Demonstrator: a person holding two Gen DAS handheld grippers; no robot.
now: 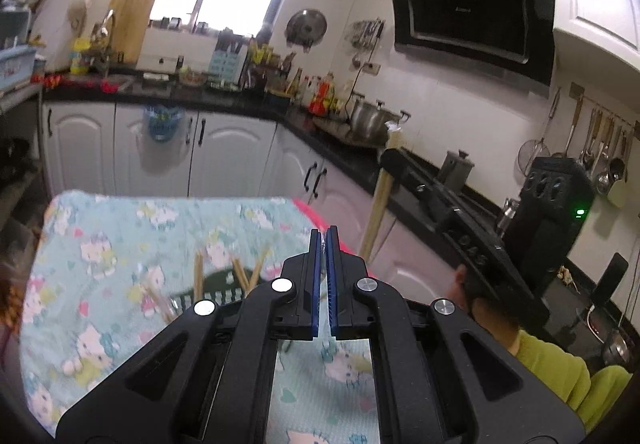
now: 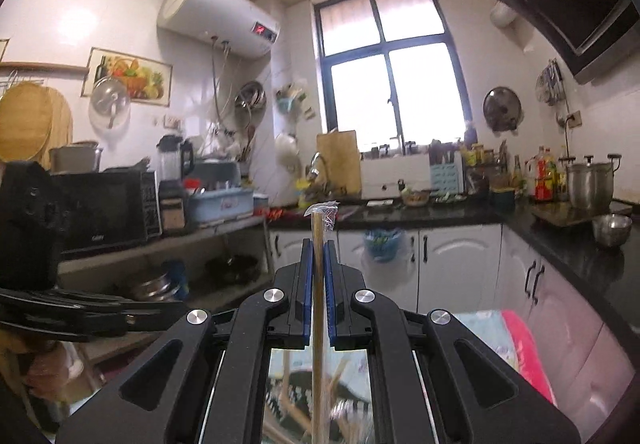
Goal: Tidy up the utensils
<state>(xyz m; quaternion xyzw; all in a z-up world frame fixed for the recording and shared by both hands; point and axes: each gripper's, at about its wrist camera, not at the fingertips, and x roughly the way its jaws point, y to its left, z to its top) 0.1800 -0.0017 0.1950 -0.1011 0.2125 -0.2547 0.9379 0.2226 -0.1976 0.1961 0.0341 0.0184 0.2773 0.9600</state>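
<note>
A: How does the right tool [image 2: 319, 244] stand?

B: Its blue pads [image 2: 307, 292] are clamped on a wrapped pair of wooden chopsticks [image 2: 319, 276]. The stick runs straight up between them toward 12 o'clock, its clear wrapper end poking out past the tips.

A: And the left tool [image 1: 324, 234]?

B: Pads pressed together, nothing between them. It hangs above the desk, over the cartoon-cat cloth [image 1: 120, 244].

A: Where are the other utensils?

B: More chopsticks [image 1: 198, 274] stand fanned out in a dark green slotted holder [image 1: 218, 284] on the cloth, at about 10 o'clock from the left tool's tips. In the left view the held chopsticks rise at 2 o'clock, in the right tool's grip. Through the right tool's frame, the holder shows blurred below.
</note>
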